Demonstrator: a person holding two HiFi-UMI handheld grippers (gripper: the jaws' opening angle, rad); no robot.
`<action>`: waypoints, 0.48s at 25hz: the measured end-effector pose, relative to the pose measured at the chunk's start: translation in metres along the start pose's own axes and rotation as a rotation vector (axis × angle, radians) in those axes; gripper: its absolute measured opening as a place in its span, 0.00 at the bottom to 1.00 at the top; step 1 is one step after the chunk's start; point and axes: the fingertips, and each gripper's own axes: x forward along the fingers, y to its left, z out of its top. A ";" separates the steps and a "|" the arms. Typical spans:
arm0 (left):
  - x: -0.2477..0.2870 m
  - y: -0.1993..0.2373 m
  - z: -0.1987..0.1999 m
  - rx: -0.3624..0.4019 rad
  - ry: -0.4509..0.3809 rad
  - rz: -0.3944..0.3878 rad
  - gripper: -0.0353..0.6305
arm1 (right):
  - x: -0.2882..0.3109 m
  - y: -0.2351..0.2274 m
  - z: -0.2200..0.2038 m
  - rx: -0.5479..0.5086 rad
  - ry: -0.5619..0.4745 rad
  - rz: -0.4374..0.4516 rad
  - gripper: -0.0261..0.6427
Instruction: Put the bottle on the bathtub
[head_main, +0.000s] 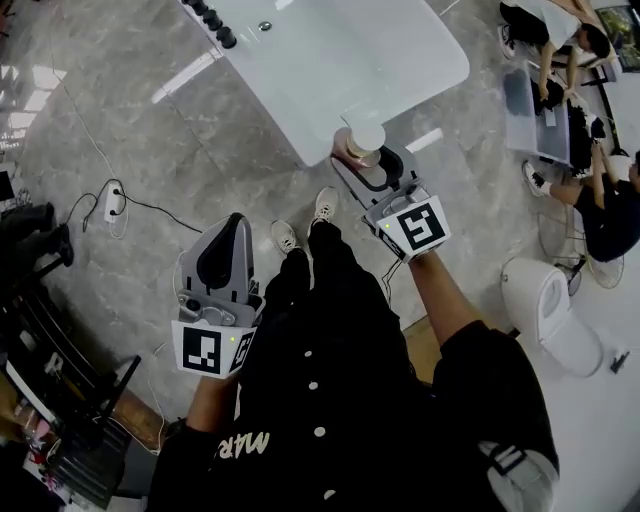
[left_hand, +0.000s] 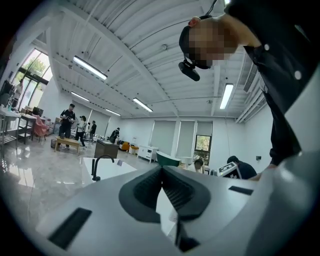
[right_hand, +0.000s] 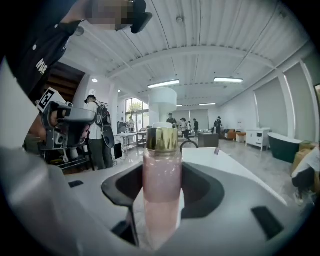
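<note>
**Tally Around the Bathtub**

Two grippers show: the left gripper (head_main: 236, 226) and the right gripper (head_main: 372, 166). Each carries one marker cube (head_main: 212, 350), making two cubes. There is one bottle (head_main: 366, 140) with one gold cap (right_hand: 162, 139). One white bathtub (head_main: 420, 60) stands close by, and a second, dark green bathtub (right_hand: 282, 146) stands far off. The floor holds one toilet (head_main: 550, 300), one power strip (head_main: 113, 203), two white shoes (head_main: 284, 236) and two seated people (head_main: 610, 205)
</note>
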 end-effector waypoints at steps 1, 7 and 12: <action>0.005 -0.001 -0.004 -0.007 0.011 0.009 0.07 | 0.008 -0.001 -0.011 0.007 0.012 0.018 0.37; 0.032 0.004 -0.027 -0.026 0.066 0.063 0.07 | 0.061 -0.003 -0.082 0.031 0.122 0.131 0.37; 0.038 0.015 -0.052 -0.058 0.111 0.115 0.07 | 0.091 -0.001 -0.120 0.038 0.124 0.181 0.37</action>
